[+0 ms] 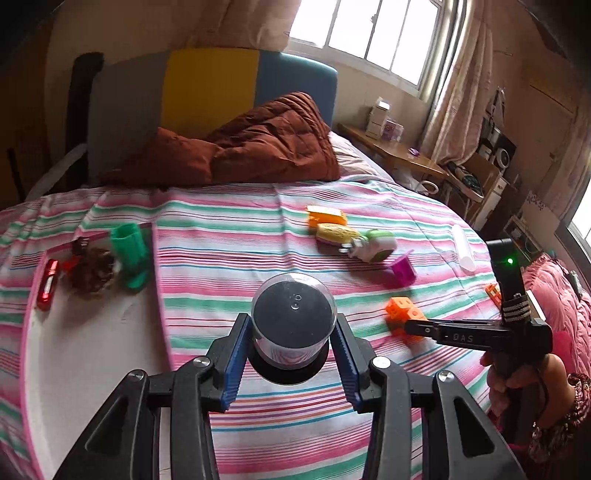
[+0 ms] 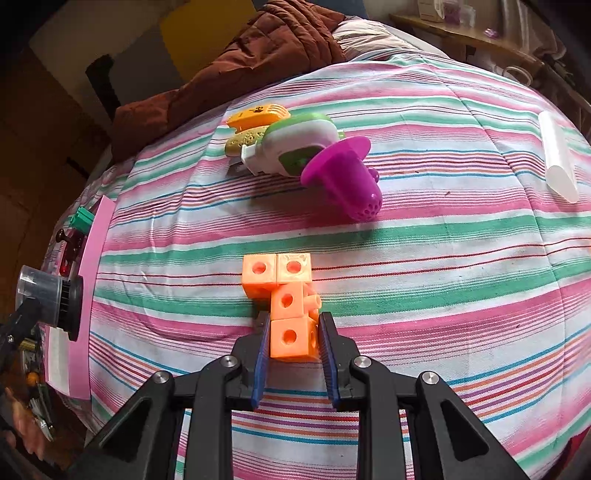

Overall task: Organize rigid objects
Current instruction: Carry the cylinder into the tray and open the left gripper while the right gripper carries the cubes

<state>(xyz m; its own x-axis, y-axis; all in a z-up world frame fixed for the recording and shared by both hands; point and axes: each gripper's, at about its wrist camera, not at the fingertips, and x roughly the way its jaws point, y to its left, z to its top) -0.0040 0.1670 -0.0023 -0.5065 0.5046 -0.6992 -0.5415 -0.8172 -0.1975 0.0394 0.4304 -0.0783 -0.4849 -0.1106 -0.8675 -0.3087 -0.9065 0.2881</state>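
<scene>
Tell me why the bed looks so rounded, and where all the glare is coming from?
Left wrist view: the window is blown out white, and the fisheye lens bends the striped bedsheet at the edges. Right wrist view: the same lens bulges the bed like a dome, corners dark, while the orange blocks stay sharp.

Left wrist cam sits right behind its own blue-padded fingers (image 1: 236,354) and looks down at an angle across the striped bedspread (image 1: 229,236) toward the headboard and window, close to the bed, with the pink-rimmed tray (image 1: 92,350) off to its left. Right wrist cam is tipped steeper and nearer the sheet, facing the same end of the bed. Both catch the orange cube cluster (image 2: 284,295), the purple strainer cup (image 2: 347,177), the green-and-white toy (image 2: 295,144) and the brown quilt (image 2: 266,55), and each sees the other gripper at its edge.
</scene>
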